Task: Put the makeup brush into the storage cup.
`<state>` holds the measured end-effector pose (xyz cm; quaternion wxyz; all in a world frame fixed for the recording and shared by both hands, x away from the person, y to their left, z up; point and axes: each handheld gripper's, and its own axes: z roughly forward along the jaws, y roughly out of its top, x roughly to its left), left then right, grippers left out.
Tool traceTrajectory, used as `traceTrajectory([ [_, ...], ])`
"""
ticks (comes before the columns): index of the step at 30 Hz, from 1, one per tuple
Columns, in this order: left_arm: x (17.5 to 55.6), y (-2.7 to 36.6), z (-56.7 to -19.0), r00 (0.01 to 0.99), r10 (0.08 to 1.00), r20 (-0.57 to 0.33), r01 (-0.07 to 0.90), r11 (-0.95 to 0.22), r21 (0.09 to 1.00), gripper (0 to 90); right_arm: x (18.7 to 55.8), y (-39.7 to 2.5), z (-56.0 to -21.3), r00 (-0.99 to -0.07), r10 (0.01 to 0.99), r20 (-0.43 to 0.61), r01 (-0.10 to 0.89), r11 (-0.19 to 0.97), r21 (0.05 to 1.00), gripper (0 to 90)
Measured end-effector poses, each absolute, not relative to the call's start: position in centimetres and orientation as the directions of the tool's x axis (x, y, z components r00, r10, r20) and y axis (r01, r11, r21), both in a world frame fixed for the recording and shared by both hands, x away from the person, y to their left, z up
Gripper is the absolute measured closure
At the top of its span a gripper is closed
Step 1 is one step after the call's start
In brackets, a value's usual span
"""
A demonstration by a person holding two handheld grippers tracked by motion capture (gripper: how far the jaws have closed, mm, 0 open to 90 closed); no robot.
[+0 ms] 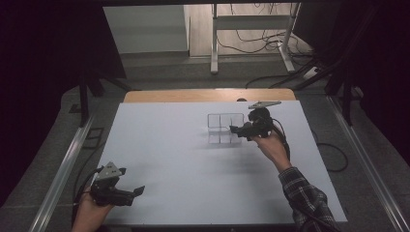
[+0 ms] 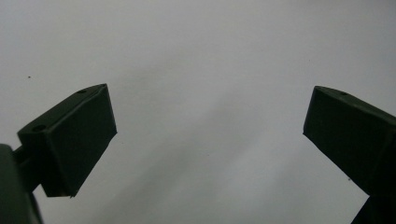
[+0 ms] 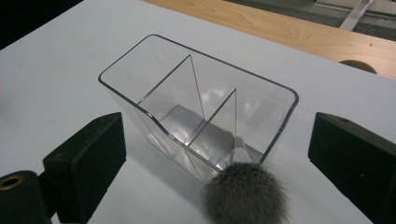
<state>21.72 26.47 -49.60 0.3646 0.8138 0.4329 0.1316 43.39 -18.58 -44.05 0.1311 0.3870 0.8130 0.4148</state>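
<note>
Clear plastic organizer holds a brush, visible between the right gripper's apart jaws; left gripper gapes over bare table.

Brush bristles cut off by the bottom edge, its handle hidden inside the organizer.

Left claw sits low at the near left, held in the left hand with its grey three-cornered plate on top; it points to the right, jaws wide apart with nothing between them. Right claw is extended far forward on the right, gripped by the right hand, forearm in a plaid sleeve angling up from the near edge. It points left, jaws spread wide, holding nothing.
</note>
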Motion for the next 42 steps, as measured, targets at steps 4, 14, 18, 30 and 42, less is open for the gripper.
traceTrajectory([
  [4,21.7,26.5,-49.6,0.589,0.802,-0.102,0.608,-0.357,0.709,2.8,43.3,-18.7,-43.9,-0.666,0.738,0.111,0.526,0.359,0.771,2.3],
  [14,21.7,26.5,-49.6,0.589,0.801,-0.102,0.608,-0.356,0.709,2.8,42.8,-19.1,-43.8,-0.663,0.741,0.105,0.532,0.368,0.763,0.4],
  [18,21.7,26.5,-49.6,0.589,0.802,-0.1,0.607,-0.358,0.709,2.7,42.6,-19.1,-43.7,-0.661,0.745,0.091,0.526,0.374,0.764,0.0],
  [30,21.7,26.7,-49.5,0.574,0.813,-0.099,0.611,-0.345,0.713,2.2,41.7,-19.5,-43.6,-0.652,0.755,0.07,0.52,0.379,0.766,0.0],
  [42,21.7,26.7,-49.5,0.575,0.813,-0.097,0.611,-0.347,0.712,2.0,40.9,-19.8,-43.6,-0.653,0.755,0.057,0.516,0.389,0.763,0.0],
])
